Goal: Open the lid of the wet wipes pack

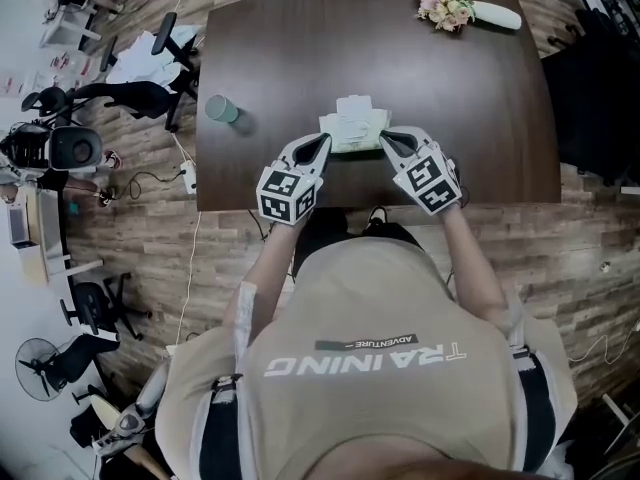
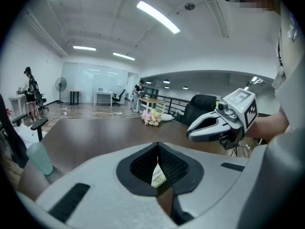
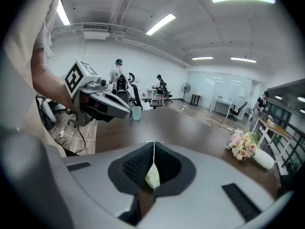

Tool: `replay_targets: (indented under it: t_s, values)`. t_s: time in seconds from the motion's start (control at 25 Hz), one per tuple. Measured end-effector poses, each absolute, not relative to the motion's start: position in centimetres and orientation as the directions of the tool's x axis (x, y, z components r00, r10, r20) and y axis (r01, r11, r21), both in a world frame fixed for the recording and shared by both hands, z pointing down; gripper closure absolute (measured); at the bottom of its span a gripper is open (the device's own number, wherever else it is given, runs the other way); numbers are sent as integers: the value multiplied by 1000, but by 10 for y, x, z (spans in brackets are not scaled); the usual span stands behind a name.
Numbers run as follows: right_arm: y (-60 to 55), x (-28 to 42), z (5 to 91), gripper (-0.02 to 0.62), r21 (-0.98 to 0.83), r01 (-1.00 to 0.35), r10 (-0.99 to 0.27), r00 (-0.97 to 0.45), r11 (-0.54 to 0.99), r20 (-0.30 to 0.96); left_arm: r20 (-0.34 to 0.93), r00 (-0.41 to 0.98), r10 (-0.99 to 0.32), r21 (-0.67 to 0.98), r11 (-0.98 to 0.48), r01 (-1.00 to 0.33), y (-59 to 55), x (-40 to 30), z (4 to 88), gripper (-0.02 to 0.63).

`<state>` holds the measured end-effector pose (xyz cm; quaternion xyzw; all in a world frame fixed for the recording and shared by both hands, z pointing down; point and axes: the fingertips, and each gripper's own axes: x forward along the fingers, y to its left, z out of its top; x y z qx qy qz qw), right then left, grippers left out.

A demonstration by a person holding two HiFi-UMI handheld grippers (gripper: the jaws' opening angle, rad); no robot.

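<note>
The pale green wet wipes pack (image 1: 352, 130) hangs between my two grippers over the front middle of the dark wooden table (image 1: 280, 48). A white flap (image 1: 355, 106) stands at its far side. My left gripper (image 1: 325, 142) is shut on the pack's left end. In the left gripper view a thin sliver of the pack (image 2: 158, 175) shows pinched between the closed jaws. My right gripper (image 1: 385, 139) is shut on the right end, and a sliver of the pack (image 3: 152, 178) sits between its jaws too. Each gripper sees the other: right gripper (image 2: 193, 131), left gripper (image 3: 125, 112).
A green cup (image 1: 221, 109) stands at the table's left side. A flower bouquet (image 1: 445, 1) lies at the far right corner. Office chairs and camera gear crowd the floor to the left, and a black chair (image 1: 600, 98) stands at the right edge.
</note>
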<state>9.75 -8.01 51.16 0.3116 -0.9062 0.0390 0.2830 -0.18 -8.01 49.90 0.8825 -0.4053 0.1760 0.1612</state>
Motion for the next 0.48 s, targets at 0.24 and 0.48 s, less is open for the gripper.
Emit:
replay_targets:
  t_s: [0.24, 0.48]
  values:
    - [-83, 96, 488, 580, 94, -639, -601, -649, 763, 467, 401, 612, -682, 8, -665, -747, -80, 10, 459, 597]
    - [-85, 93, 441, 581, 209, -678, -701, -620, 705, 353, 298, 613, -731, 0, -643, -766, -81, 3, 420, 597]
